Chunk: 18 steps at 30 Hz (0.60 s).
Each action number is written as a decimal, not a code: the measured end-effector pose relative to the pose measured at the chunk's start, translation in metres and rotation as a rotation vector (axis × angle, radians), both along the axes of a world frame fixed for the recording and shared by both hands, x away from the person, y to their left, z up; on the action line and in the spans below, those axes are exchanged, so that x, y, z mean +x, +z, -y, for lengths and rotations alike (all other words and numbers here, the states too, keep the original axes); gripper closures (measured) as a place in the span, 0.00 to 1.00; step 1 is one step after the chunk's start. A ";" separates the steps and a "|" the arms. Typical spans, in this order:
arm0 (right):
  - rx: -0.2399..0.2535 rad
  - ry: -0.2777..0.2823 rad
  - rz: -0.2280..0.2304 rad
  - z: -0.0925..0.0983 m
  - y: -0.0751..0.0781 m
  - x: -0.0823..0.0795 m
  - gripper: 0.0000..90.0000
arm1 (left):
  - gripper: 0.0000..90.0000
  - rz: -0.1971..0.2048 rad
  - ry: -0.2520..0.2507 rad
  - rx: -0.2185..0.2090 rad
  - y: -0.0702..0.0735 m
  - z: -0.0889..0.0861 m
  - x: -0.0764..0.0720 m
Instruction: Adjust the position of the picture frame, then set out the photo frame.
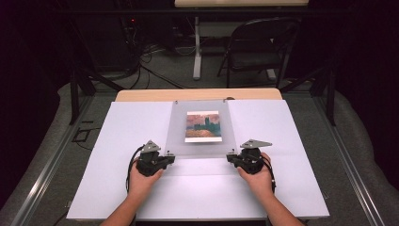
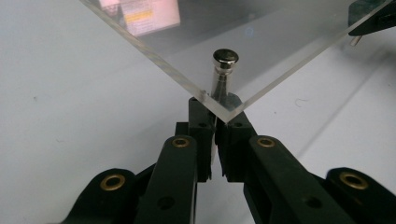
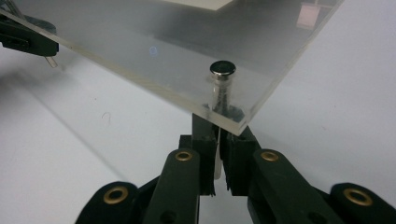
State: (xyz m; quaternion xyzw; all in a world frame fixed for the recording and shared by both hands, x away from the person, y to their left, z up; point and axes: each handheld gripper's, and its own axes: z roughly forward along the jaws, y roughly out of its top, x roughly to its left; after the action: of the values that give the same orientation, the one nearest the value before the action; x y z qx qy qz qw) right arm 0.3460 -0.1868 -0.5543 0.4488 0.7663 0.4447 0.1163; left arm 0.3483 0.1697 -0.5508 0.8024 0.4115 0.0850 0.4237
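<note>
The left gripper view shows the left gripper [image 2: 215,125] with its jaws drawn narrow under the near corner of a clear acrylic sheet [image 2: 261,51]. A polished metal standoff pin [image 2: 224,70] passes through that corner, and the jaws appear to be clamped on its lower shaft; the pad contact itself is hidden by the sheet's edge. In the right gripper view the right gripper [image 3: 218,133] is set the same way beneath the other near corner, its jaws narrow around the shaft of a second standoff pin [image 3: 222,77] whose round cap sits above the sheet.

In the high view both grippers are held by the person's hands at the near corners of the sheet, the left gripper [image 1: 165,157] at the near left corner and the right gripper [image 1: 232,157] at the near right one. The acrylic sheet [image 1: 200,147] lies along the middle of a white board [image 1: 131,136] that covers the table, and a printed painting [image 1: 203,126] lies under it, well inside its edges. Two small fittings are seen at the sheet's far corners.

The step in hand is judged to be the seating or lifting of the cover by its two near pins. For the next move, both pins would have to be carried together and kept level, so that the sheet is not twisted and the print beneath is not dragged.
</note>
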 end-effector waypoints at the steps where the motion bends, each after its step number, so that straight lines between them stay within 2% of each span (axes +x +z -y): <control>1: -0.002 0.000 -0.005 0.000 0.000 0.000 0.94 | 0.94 0.004 0.007 -0.002 -0.001 0.001 0.000; 18: -0.015 0.019 -0.026 -0.003 -0.005 0.000 0.94 | 0.94 -0.010 0.014 0.018 -0.007 -0.002 -0.001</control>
State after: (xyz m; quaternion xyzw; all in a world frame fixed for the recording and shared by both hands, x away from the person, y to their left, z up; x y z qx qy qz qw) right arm 0.3456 -0.1841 -0.5594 0.4463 0.7755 0.4340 0.1053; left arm 0.3469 0.1714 -0.5573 0.8038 0.4181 0.0877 0.4140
